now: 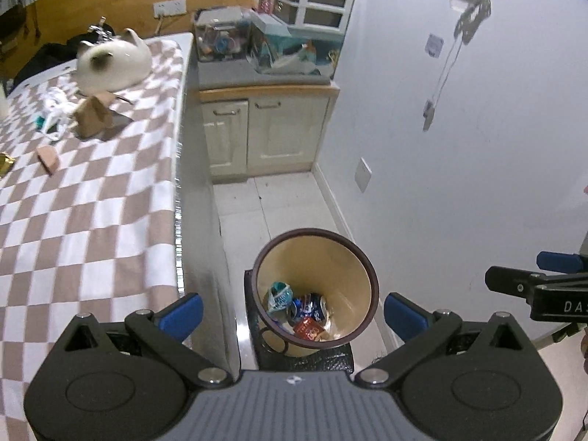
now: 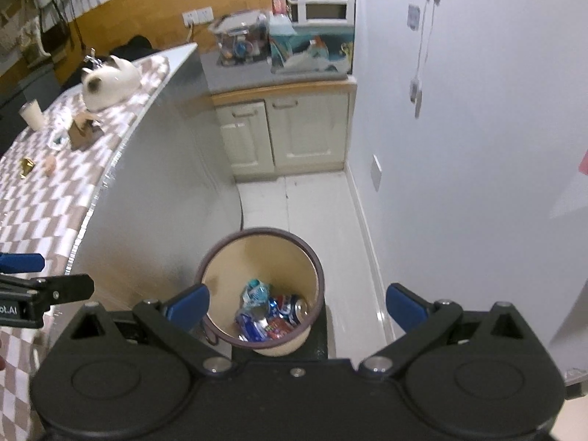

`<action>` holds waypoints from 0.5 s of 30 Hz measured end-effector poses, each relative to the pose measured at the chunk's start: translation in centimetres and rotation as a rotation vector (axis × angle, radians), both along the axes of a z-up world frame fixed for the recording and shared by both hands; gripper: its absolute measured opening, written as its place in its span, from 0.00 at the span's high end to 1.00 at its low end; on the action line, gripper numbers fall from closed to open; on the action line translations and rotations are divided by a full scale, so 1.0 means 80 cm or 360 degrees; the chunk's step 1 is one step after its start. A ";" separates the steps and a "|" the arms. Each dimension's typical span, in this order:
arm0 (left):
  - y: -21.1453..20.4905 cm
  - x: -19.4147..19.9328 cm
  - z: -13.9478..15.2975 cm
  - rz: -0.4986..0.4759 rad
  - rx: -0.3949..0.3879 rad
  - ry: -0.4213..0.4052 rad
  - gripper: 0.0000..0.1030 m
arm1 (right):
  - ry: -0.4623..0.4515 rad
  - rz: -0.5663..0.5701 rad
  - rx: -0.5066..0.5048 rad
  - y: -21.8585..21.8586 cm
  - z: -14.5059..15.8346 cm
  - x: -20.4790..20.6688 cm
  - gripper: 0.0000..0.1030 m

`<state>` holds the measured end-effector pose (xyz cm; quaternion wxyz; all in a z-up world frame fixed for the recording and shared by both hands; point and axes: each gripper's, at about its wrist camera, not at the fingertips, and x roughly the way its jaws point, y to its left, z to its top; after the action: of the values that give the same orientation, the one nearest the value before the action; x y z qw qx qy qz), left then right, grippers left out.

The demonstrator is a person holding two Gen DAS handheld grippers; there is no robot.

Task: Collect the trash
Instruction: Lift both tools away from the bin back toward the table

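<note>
Right, one bin on the floor beside the table, tan inside with a dark rim, and both tools are up above it. Down in the bottom I count three bits of trash: a crumpled clear bottle, a blue can and a red wrapper, all bunched together and touching.

Two grippers, side by side and near each other. Left gripper is tipped down over the bin mouth, blue fingers spread wide, nothing between them. Right gripper matches it, angled down at the same bin, jaws apart and empty.

On the checked tablecloth, well apart from the bin: one brown paper bag, one crumpled white plastic piece, one pink scrap, one gold wrapper. One white cat-shaped pot at the far end, one pale cup nearby.
</note>
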<state>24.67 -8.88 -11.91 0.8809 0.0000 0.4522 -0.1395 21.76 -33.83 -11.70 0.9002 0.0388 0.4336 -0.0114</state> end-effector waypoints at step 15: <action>0.118 -0.061 0.060 0.0097 -0.0085 -0.0210 0.00 | -0.0225 0.0028 0.0002 0.100 0.055 -0.050 0.00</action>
<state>19.79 0.55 -7.14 0.9123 -0.0282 0.3891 -0.1243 17.76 -25.85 -7.26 0.9286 0.0364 0.3694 -0.0004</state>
